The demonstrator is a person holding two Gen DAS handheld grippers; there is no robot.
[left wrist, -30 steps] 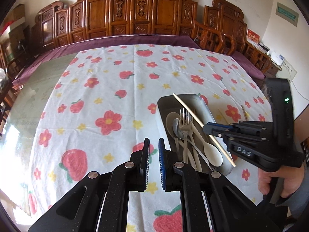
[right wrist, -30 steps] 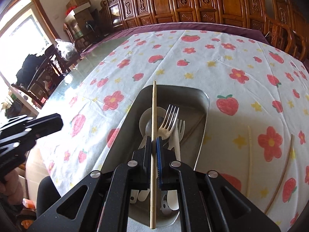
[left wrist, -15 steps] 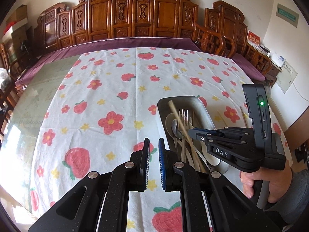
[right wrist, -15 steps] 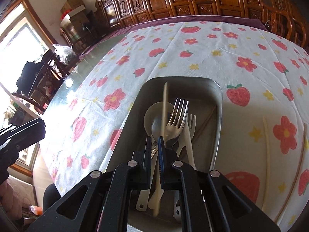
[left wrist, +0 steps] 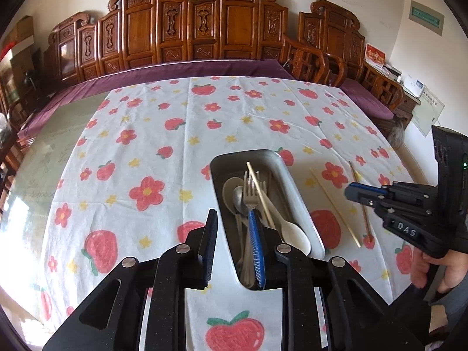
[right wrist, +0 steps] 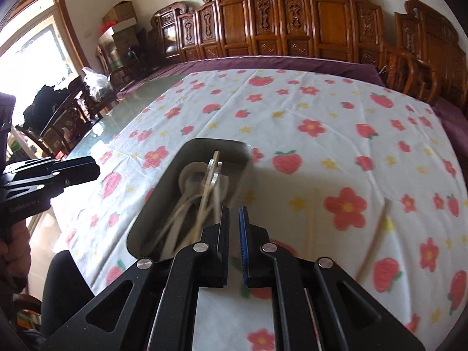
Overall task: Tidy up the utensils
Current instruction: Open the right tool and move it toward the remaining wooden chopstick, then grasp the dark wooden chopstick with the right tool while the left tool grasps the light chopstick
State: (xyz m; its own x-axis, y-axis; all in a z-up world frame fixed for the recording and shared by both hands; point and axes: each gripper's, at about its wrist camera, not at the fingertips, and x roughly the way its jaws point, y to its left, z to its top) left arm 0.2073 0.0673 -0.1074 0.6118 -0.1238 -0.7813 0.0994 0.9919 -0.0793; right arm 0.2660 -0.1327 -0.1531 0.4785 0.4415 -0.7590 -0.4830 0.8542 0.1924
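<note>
Strawberry-flower tablecloth [left wrist: 181, 146] covered the table; carved wooden chairs [left wrist: 204, 29] lined the wall; cardboard boxes [right wrist: 120, 17] sat near the window [right wrist: 32, 58].

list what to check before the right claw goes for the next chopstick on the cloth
1. right claw empty: ok, shut on nothing.
2. chopstick settled in the tray, across the fork: ok.
3. All sticks collected: not ok; pale chopstick and darker chopstick lie on the cloth, right of the tray.
4. right claw wide enough to take one: not ok, jaws shut.
5. left claw clear of the tray: cannot tell; its jaws have just been opening, gripping nothing, with the tray's near rim showing in the gap.
</note>
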